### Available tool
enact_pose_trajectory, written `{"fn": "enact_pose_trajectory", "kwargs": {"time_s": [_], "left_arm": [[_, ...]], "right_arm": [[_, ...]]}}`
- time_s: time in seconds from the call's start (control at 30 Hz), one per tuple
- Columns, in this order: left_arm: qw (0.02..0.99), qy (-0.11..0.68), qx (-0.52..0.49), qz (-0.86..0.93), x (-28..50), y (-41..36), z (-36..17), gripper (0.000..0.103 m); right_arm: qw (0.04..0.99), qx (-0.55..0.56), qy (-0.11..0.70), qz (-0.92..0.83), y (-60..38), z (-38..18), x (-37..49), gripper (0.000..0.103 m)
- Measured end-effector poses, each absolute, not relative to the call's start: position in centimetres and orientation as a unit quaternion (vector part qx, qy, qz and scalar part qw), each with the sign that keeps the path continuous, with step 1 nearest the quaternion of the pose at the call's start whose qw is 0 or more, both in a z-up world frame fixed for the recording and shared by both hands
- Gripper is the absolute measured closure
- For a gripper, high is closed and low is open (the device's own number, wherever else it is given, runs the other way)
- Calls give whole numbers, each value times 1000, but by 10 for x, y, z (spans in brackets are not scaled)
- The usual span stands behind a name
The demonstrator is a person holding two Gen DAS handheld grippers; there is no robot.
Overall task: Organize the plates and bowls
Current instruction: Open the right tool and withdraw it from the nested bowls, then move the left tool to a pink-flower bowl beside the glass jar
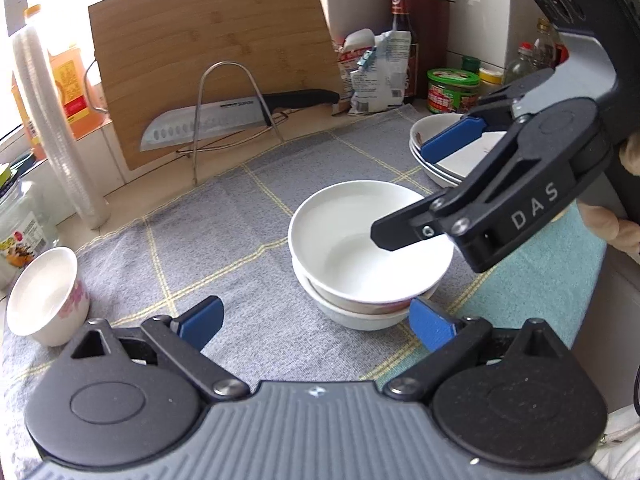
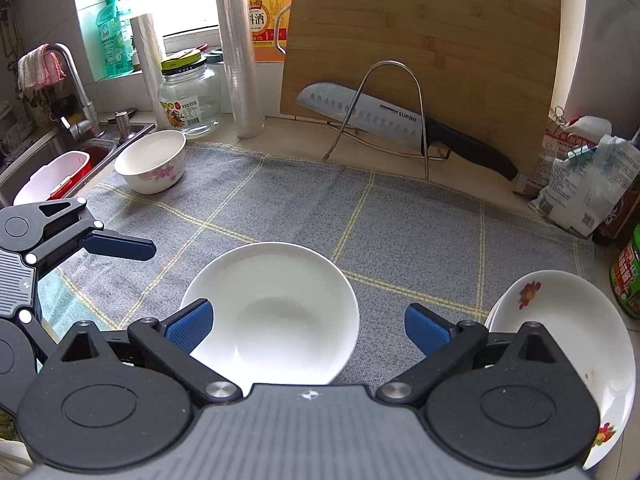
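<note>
A stack of white bowls stands on the grey checked cloth. My left gripper is open just in front of the stack, with nothing between its pads. My right gripper hangs open over the right rim of the top bowl, touching nothing. In the right wrist view the top bowl lies below my open right gripper, with one left gripper finger at the left edge. Stacked white plates with a flower print sit at the right. A small bowl with pink flowers stands far left.
A bamboo cutting board leans at the back behind a wire rack holding a large knife. A sink with a tap is at the far left. A glass jar, bottles and food bags line the back.
</note>
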State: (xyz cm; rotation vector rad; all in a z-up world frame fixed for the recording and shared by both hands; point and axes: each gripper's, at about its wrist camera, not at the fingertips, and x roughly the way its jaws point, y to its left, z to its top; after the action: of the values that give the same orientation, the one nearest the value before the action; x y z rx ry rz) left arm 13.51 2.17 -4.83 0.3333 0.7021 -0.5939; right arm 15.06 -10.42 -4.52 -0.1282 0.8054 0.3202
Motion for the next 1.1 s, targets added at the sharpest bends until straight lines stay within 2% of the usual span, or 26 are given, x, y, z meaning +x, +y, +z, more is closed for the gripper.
{"fn": "enact_pose_trajectory", "kwargs": {"time_s": [0.27, 0.47, 0.83, 1.1], "left_arm": [[906, 343, 145, -200, 119, 58, -37, 4], [905, 348, 144, -198, 141, 104, -43, 4], [890, 375, 157, -207, 213, 197, -55, 4], [887, 383, 150, -207, 281, 232, -53, 4]], "right_arm": [[910, -68, 359, 199, -93, -38, 150, 0], [920, -78, 336, 184, -62, -29, 147, 0], [917, -97, 345, 176, 34, -36, 166, 0], [915, -106, 339, 193, 100, -62, 196, 0]]}}
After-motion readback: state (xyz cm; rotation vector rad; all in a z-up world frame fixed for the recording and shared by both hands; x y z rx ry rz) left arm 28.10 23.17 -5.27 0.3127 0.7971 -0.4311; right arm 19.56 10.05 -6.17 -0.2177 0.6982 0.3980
